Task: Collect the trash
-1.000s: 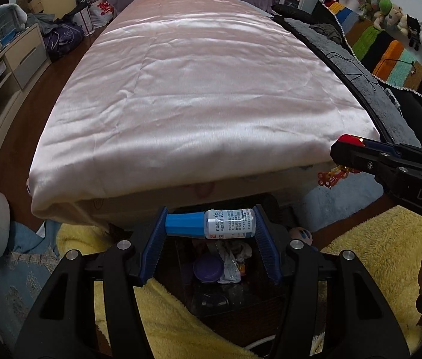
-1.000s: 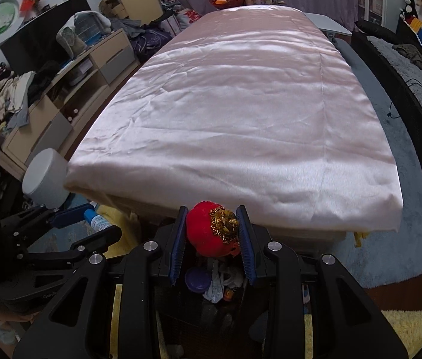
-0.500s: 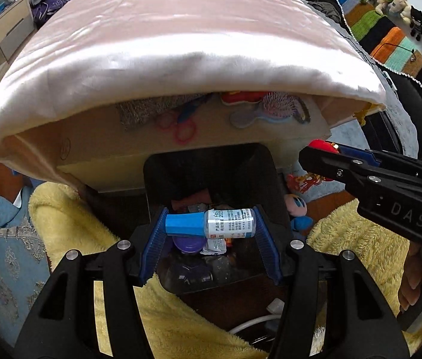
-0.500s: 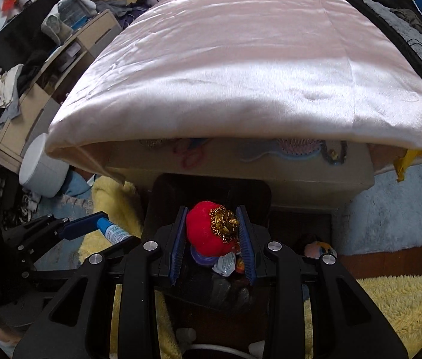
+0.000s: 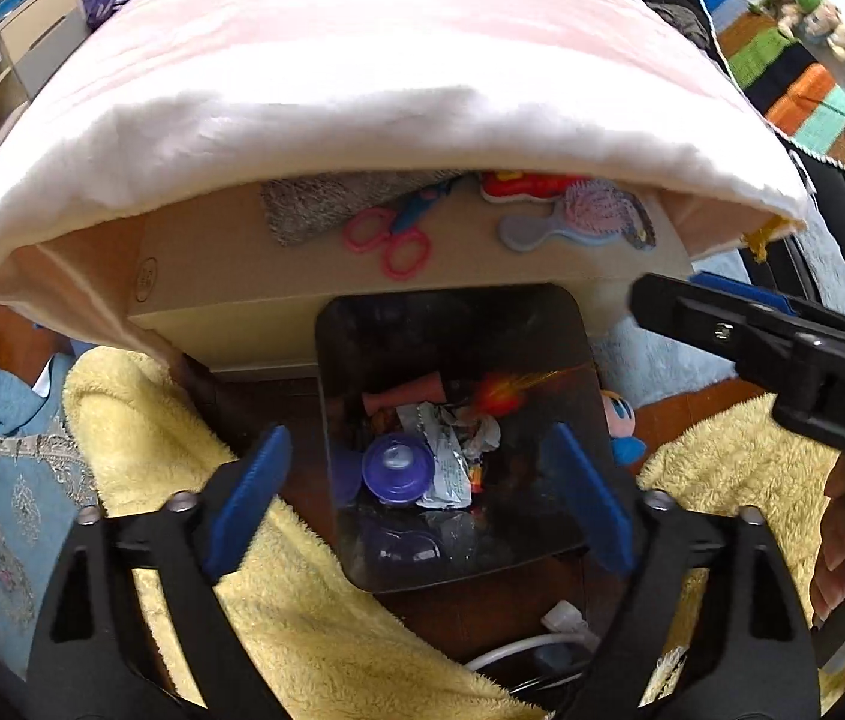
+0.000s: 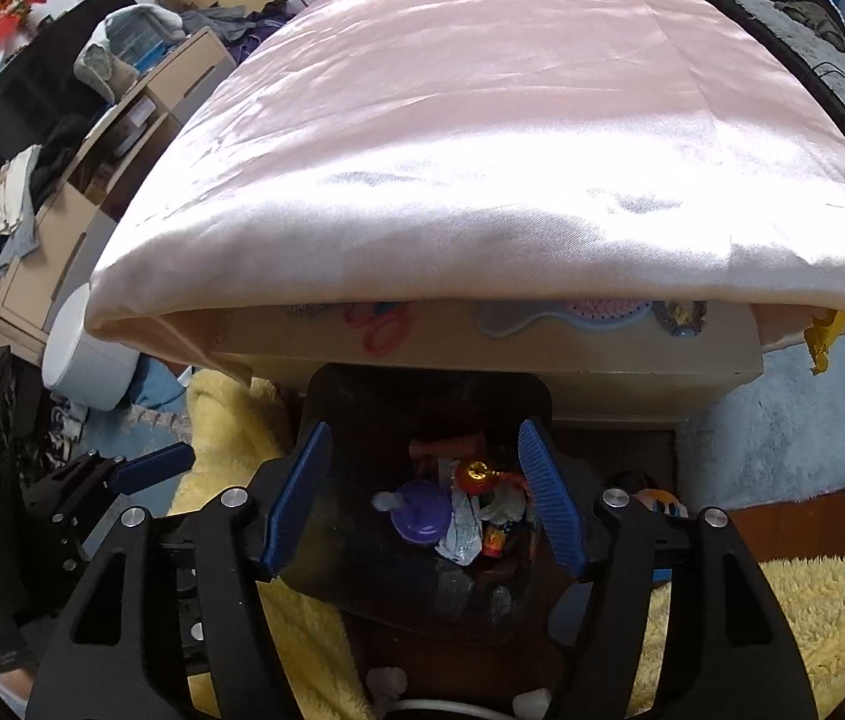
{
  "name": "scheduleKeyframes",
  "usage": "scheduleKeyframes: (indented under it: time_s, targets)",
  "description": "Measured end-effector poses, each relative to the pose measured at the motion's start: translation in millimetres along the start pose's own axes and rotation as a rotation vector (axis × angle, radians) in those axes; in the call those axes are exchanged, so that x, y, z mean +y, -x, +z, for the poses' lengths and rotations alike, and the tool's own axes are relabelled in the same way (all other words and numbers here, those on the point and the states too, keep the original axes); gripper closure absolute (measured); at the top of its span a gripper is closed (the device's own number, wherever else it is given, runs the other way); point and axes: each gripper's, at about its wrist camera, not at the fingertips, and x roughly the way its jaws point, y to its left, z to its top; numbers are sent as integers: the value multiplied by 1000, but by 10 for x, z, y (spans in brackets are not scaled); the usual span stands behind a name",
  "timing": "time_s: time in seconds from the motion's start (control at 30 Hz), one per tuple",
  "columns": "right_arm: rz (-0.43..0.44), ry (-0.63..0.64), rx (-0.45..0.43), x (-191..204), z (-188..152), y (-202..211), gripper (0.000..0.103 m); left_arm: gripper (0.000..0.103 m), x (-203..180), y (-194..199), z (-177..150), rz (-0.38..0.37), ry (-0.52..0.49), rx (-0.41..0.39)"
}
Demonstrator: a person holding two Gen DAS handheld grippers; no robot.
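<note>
red ornament (image 5: pixel 503 399) motion-blurred, perhaps inside bin (image 5: pixel 566 324)

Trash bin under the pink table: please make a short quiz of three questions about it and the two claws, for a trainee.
1. True or false: the left claw is shut on a bottle.
2. Multiple choice: where is the red ornament now? A) between the right claw's fingers B) inside the black trash bin C) on the pink cloth
3. Fill the gap: the purple lid lies ___ the trash bin, beside a crumpled wrapper.

Key:
1. False: both its fingers stand apart with nothing between them.
2. B: it lies among the trash, below the open right claw.
3. inside
</note>
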Motion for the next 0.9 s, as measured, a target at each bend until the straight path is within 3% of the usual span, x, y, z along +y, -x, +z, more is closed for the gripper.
scheduleKeyframes:
  time_s: [0.07,0.2,0.5,0.7,0.9]
  targets:
    - [6,-21,-27,-51,36,84,23,8,61,104,37,15,14,-26]
    - [-40,-36,-133,-111,167,414,3,8,144,445,170,58,32,-117]
    - [-244,65,-405,44,447,1292,3,8,140,1486,497,110,78,-434]
    - [-302,109,-659,222,599,1982,3,8,-30,2057,697,139,45,-620]
    - [-319,134,-781,325,617,2350,3,8,-222,2396,719,173,22,-742]
